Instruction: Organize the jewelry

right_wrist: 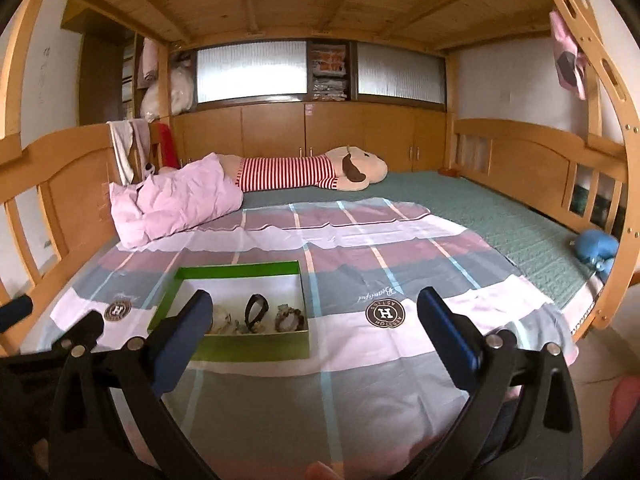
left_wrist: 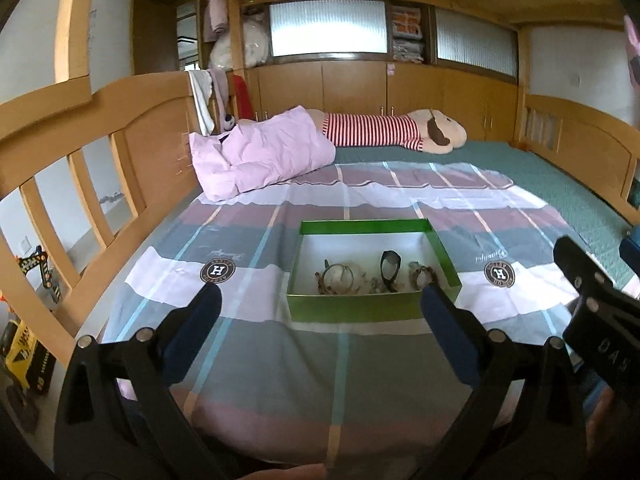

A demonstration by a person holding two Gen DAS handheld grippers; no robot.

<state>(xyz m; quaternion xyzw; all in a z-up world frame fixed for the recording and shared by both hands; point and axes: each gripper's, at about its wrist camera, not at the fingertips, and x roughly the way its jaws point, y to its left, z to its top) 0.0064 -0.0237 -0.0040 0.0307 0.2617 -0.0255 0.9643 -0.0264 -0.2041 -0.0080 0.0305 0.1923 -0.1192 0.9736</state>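
jewelry (left_wrist: 360,278) is lying gathered inside a green box (left_wrist: 356,307) on the bed (left_wrist: 280,360), keeping pieces together. left hand-held gripper (left_wrist: 320,308) and right hand-held gripper (right_wrist: 316,312) are hovering wide open, holding nothing.

one green box (left_wrist: 374,307), two pillows (left_wrist: 262,152)

The checked sheet (left_wrist: 280,360) lies flat and bare on every side of the green box (left_wrist: 372,308), so the way in from the near edge is open. The box's low walls ring the jewelry (left_wrist: 372,278), open from above. A pink pillow (left_wrist: 260,156) and plush toy (left_wrist: 392,130) lie well beyond it. Wooden rails (left_wrist: 80,184) close the left side, and a blue toy (right_wrist: 596,246) sits by the right rail.
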